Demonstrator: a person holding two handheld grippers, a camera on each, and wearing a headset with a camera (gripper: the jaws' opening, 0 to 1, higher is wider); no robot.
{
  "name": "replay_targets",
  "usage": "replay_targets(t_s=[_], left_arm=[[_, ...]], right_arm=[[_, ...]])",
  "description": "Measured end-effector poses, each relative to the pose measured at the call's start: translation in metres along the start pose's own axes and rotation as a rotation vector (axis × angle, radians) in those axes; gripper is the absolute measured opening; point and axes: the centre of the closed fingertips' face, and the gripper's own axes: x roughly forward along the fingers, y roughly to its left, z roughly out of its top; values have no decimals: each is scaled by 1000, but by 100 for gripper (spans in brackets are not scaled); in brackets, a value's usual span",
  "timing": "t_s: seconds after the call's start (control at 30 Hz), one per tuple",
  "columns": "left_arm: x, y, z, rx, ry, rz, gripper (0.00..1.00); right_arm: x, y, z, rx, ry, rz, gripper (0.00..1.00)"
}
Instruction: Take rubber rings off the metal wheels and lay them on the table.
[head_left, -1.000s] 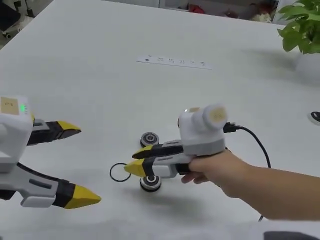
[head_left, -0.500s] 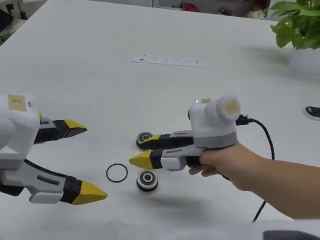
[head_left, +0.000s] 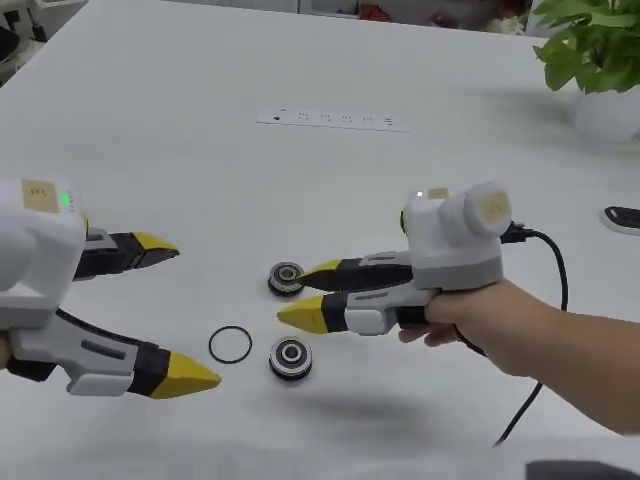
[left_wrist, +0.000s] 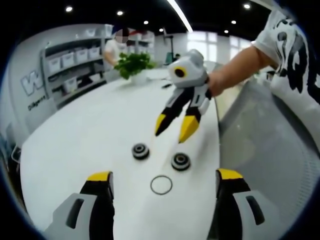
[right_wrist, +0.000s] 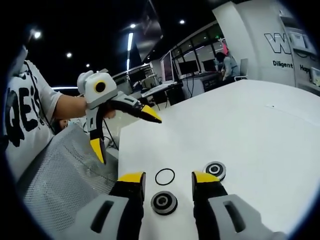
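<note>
Closest in the head view is the left gripper (head_left: 185, 312). Its two fingers (head_left: 185, 375) have yellow tips. They are spread wide apart and hold nothing. They hang above the white tabletop (head_left: 150, 120) and point at the small parts.

Just past the lower yellow tip, a thin black ring (head_left: 210, 345) lies flat on the tabletop. Nothing touches it. Just beside it sits the near wheel (head_left: 290, 357), small, round and flat. There is a little gap between the two.

A hand (head_left: 480, 320) holds the right gripper (head_left: 298, 293) over the near wheel. Its fingers (head_left: 305, 315) are a little apart, and nothing is between them. A black cord (head_left: 545, 300) runs from its back.

The far wheel (head_left: 286, 278) sits just by the tip of the upper right finger. I cannot tell if they touch.

In the left gripper view, the ring (left_wrist: 151, 184) lies between that gripper's own two open fingers. Both wheels (left_wrist: 140, 151) (left_wrist: 180, 161) sit past it, and the right gripper (left_wrist: 172, 132) hangs above them.

In the right gripper view, the near wheel (right_wrist: 164, 202) sits between that gripper's own fingers. The ring (right_wrist: 156, 177) lies just past it. The far wheel (right_wrist: 214, 169) is off to one side. The left gripper (right_wrist: 129, 139) shows farther off, wide open.

Far back in the head view, a flat white power strip (head_left: 333, 119) lies on the tabletop. A green plant (head_left: 590, 45) in a white pot (head_left: 610, 110) stands in the far corner.
</note>
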Motion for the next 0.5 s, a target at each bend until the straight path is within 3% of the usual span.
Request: replay_targets(t_s=[0.5], left_arm=[[9,1,15,32,-24,-9,79]], right_arm=[[-19,-7,-4,-32,8,-28,36]])
